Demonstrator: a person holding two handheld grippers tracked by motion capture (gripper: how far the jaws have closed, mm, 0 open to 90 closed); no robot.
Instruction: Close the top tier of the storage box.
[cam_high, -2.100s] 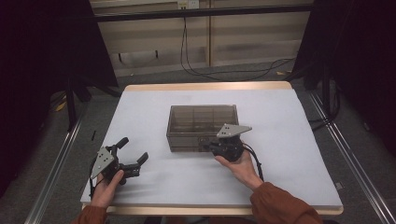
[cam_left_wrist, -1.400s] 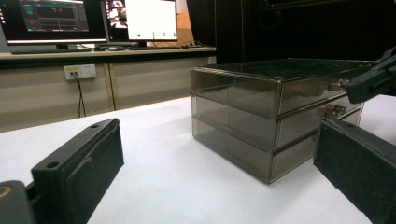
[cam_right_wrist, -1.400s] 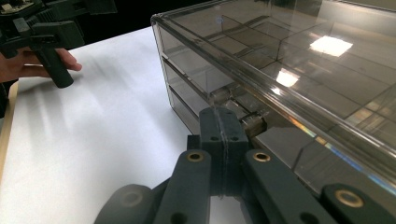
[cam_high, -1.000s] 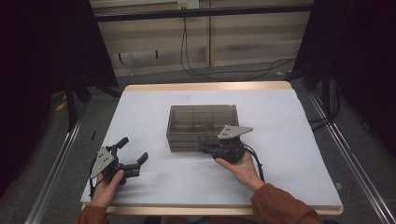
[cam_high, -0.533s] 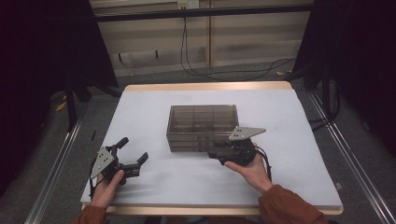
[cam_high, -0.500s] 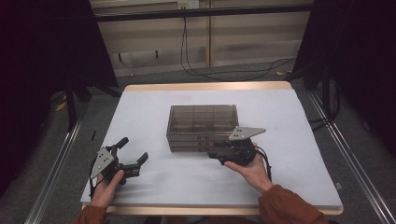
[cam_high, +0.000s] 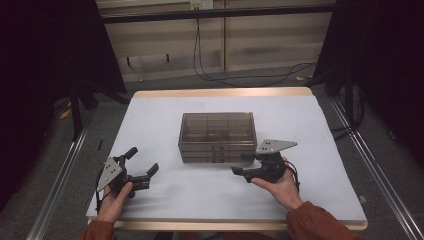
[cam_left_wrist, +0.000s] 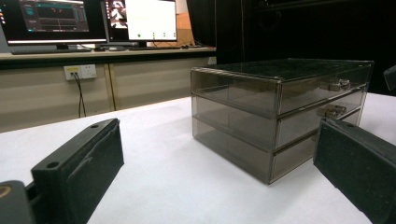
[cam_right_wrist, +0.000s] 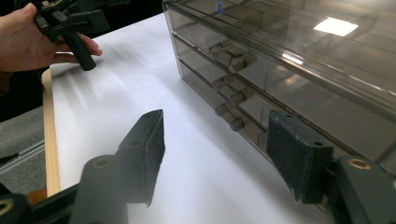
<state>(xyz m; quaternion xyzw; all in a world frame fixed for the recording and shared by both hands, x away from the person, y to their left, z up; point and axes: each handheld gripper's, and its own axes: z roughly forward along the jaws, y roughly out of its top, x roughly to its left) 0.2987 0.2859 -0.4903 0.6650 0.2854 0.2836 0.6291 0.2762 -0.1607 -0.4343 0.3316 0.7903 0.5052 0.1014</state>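
A smoky transparent box of three drawers (cam_high: 217, 136) stands at the middle of the white table (cam_high: 300, 120), all drawers pushed in. My right gripper (cam_high: 240, 164) lies low just off the box's front right corner. Its jaws have just been opening and hold nothing. In the right gripper view, the right gripper (cam_right_wrist: 224, 154) points along the drawer front (cam_right_wrist: 289, 70), past the small round handles (cam_right_wrist: 229, 56). My left gripper (cam_high: 144, 160) rests open on the table to the box's left. In the left gripper view, this left gripper (cam_left_wrist: 219, 177) faces the box (cam_left_wrist: 275, 107) from a distance.
The table's wooden front edge (cam_high: 225, 226) runs just behind both hands. Monitors (cam_left_wrist: 93, 21) stand on a desk beyond the table. Cables (cam_high: 210, 70) lie on the floor at the back, and metal rails (cam_high: 370, 165) flank the table.
The right gripper has drawn back from the drawer front toward the right and the near side, and its jaws have spread apart. The left gripper has stayed put.
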